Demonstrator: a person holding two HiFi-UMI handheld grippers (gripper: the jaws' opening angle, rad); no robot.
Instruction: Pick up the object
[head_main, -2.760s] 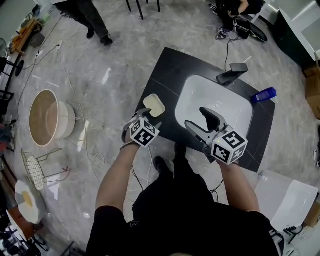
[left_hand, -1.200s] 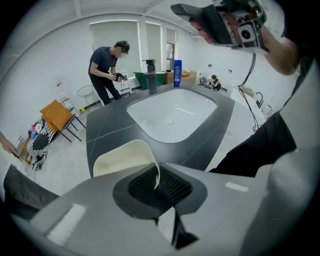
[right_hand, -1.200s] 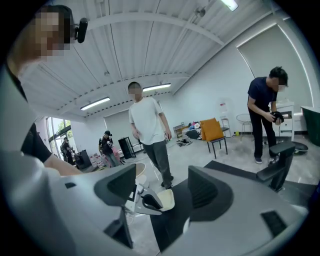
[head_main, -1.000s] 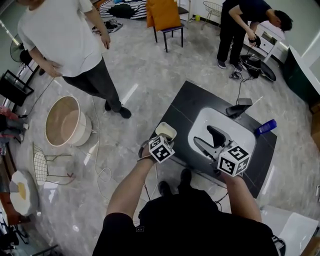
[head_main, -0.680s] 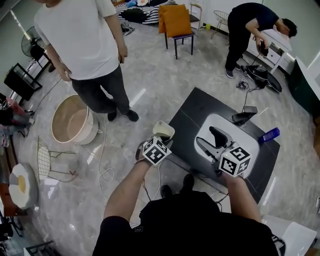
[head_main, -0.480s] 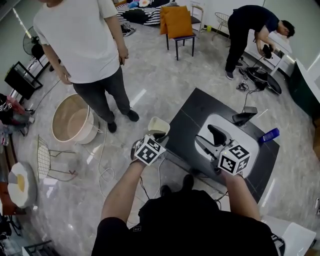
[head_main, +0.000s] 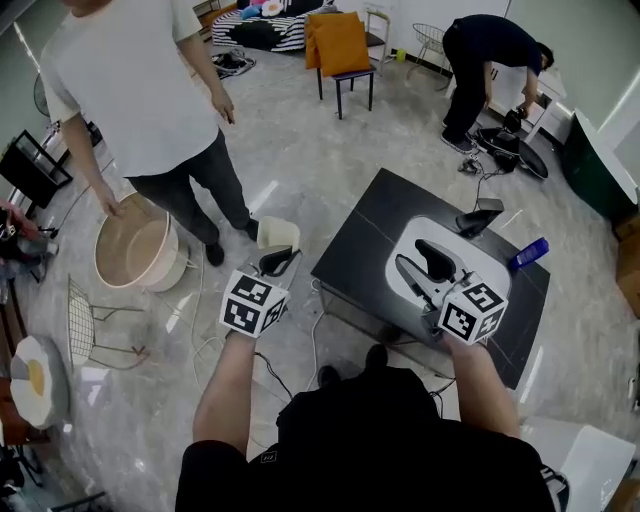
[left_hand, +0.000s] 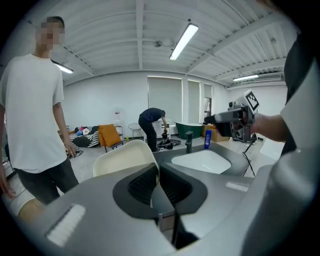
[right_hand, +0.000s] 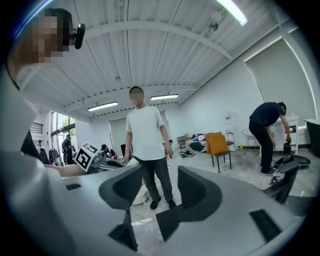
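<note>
Your left gripper (head_main: 282, 258) is clenched on the rim of a cream dish (head_main: 278, 234). It holds the dish in the air above the floor, just left of the black table (head_main: 362, 225). Your right gripper (head_main: 412, 256) hovers over the white sink (head_main: 482, 250) set in that table. Its jaws stand apart, have just been closing a little, and hold nothing between them.

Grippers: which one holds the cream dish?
The left gripper, shut on the rim of the cream dish; the right gripper is open and empty, its jaws having just closed somewhat.
</note>
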